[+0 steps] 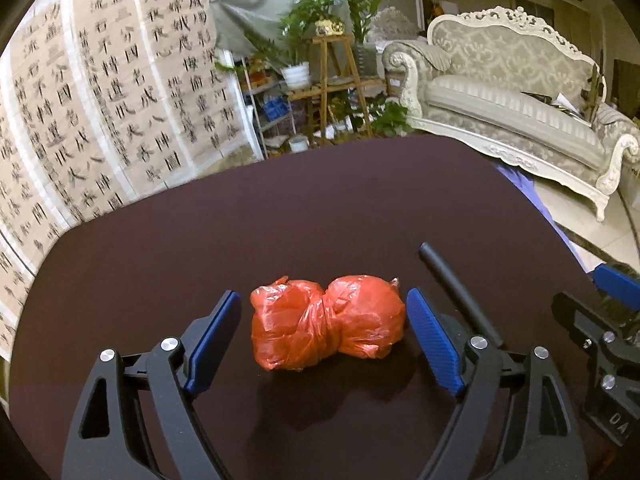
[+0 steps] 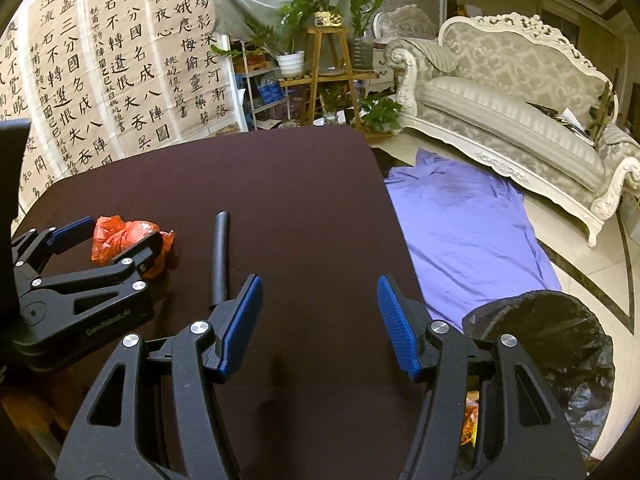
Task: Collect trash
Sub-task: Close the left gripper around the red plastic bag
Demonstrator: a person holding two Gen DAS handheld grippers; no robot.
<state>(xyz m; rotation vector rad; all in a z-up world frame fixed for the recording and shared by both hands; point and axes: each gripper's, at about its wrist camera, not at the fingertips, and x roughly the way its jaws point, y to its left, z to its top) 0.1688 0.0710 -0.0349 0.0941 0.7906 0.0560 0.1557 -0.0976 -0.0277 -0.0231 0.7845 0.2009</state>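
A knotted orange-red plastic bag (image 1: 326,322) lies on the dark maroon table (image 1: 280,208). My left gripper (image 1: 324,295) is open around it: a gap shows at the left blue pad, while the right pad sits right at the bag's edge. A black tube (image 1: 460,292) lies just right of the bag. In the right wrist view the bag (image 2: 120,236) and the left gripper (image 2: 116,240) appear at the left, with the tube (image 2: 220,256) beside them. My right gripper (image 2: 320,280) hangs open over bare table with nothing between its fingers.
A bin with a black liner (image 2: 552,340) stands on the floor off the table's right edge, some orange trash showing inside. A purple cloth (image 2: 460,232) lies on the floor beyond it. An ornate sofa (image 2: 520,100) and plant stands (image 2: 328,64) are further back.
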